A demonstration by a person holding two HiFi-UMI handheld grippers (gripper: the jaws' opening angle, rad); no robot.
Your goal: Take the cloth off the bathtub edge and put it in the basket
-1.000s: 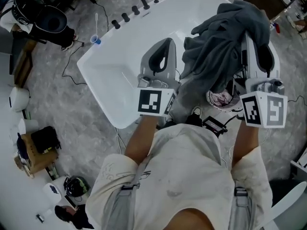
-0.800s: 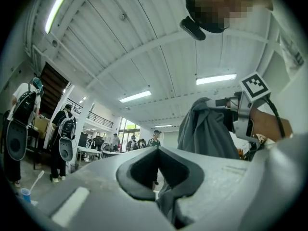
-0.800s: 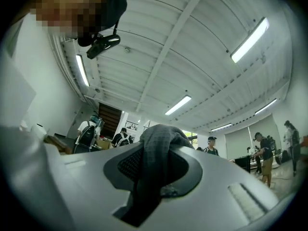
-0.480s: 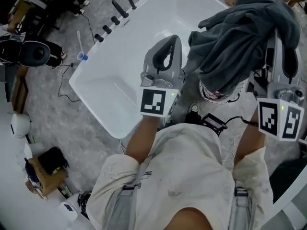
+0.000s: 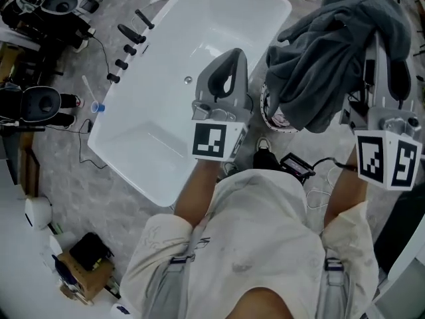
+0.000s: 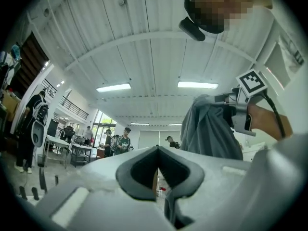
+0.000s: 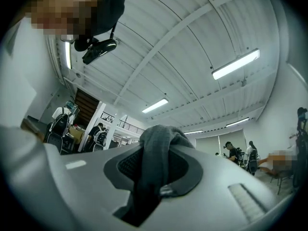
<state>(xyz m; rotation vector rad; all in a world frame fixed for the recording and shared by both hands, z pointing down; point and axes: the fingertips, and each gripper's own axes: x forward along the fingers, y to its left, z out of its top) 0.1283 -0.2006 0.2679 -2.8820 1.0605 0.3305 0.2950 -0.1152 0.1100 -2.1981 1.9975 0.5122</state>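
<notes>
In the right half of the head view, the grey cloth (image 5: 332,52) is bunched and draped over the front of the right claw (image 5: 388,52), clear of the bathtub (image 5: 199,18) and held in the air. The right gripper view shows a fold of that cloth (image 7: 156,148) running down between the two jaws, which are clamped on it, with more of it hanging below the pads. Under the lower left edge of the cloth, just beside the tub's right side, part of a round, white-rimmed basket (image 5: 267,109) shows on the grey floor; most of it is covered by the hanging fabric, and I cannot tell whether the cloth touches it.

At the centre of the frame the left claw (image 5: 230,55) is held over the tub's near right side. In the left gripper view its jaws are together with nothing between them, the dark pads meeting at the tip (image 6: 158,153), and the cloth (image 6: 207,129) hangs at the right of that picture beneath the other claw's marker cube (image 6: 252,83). A row of dark tap fittings (image 5: 126,38) stands along the tub's upper left edge.
</notes>
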